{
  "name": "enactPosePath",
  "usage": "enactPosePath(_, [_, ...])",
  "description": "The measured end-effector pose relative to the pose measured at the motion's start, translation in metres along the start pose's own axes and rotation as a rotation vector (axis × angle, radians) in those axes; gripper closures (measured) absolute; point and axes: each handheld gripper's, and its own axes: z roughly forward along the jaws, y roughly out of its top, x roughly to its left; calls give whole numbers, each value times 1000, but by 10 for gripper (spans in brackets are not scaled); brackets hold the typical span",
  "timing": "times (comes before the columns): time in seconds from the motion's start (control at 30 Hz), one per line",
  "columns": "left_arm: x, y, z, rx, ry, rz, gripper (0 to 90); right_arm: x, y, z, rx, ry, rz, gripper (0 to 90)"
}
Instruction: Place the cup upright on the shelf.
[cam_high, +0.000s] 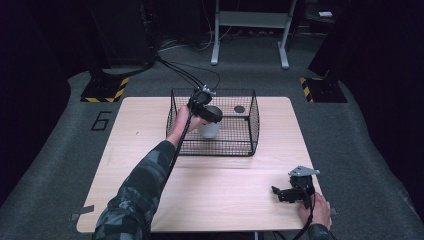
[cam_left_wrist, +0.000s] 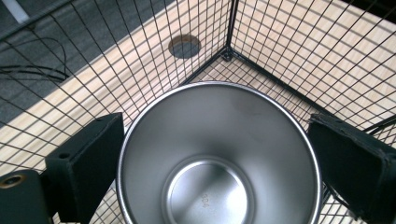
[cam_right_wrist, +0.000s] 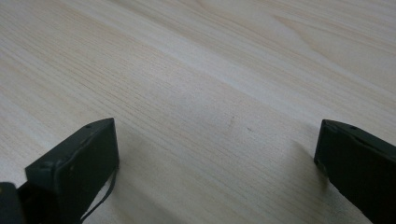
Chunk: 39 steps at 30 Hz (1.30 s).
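A shiny steel cup (cam_left_wrist: 219, 154) stands upright inside a black wire basket (cam_high: 253, 125) at the far middle of the wooden table (cam_high: 150, 165). From above it looks pale (cam_high: 210, 128). My left gripper (cam_high: 212, 115) reaches into the basket from the left, and its jaws press the cup's rim on both sides (cam_left_wrist: 215, 126). The cup is empty. My right gripper (cam_high: 283, 194) rests low at the table's front right corner, jaws wide apart over bare wood (cam_right_wrist: 215, 135).
The basket's mesh walls (cam_left_wrist: 280, 42) rise close around the cup, with one corner just beyond it. A dark round spot (cam_high: 239, 109) on the tabletop shows through the mesh (cam_left_wrist: 185, 46). Cables trail off the table's far edge.
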Motion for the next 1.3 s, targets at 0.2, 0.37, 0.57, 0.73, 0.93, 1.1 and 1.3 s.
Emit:
enactPosePath(0.2, [0, -2, 13, 35, -5, -7, 66, 1, 0, 0, -5, -4, 11, 0])
enactPosePath(0.37, [0, -3, 21, 55, -7, -9, 66, 0, 0, 0, -5, -5, 6, 0])
enactPosePath(0.57, [1, -4, 24, 70, -6, -9, 66, 0, 0, 1, -9, -5, 8, 0])
enactPosePath(0.73, [2, -4, 26, 64, -10, -22, 66, 1, 0, 0, -3, -3, 10, 0])
enactPosePath(0.93, [1, -6, 26, 66, -12, -26, 66, 1, 0, 0, -1, -4, 9, 0])
enactPosePath(1.1, [-1, -9, 24, 80, -3, -14, 65, 1, 0, 1, -10, -5, 9, 0])
enactPosePath(1.3, [-5, -11, 22, 80, 0, -11, 64, 1, 0, 0, -1, -3, 9, 0])
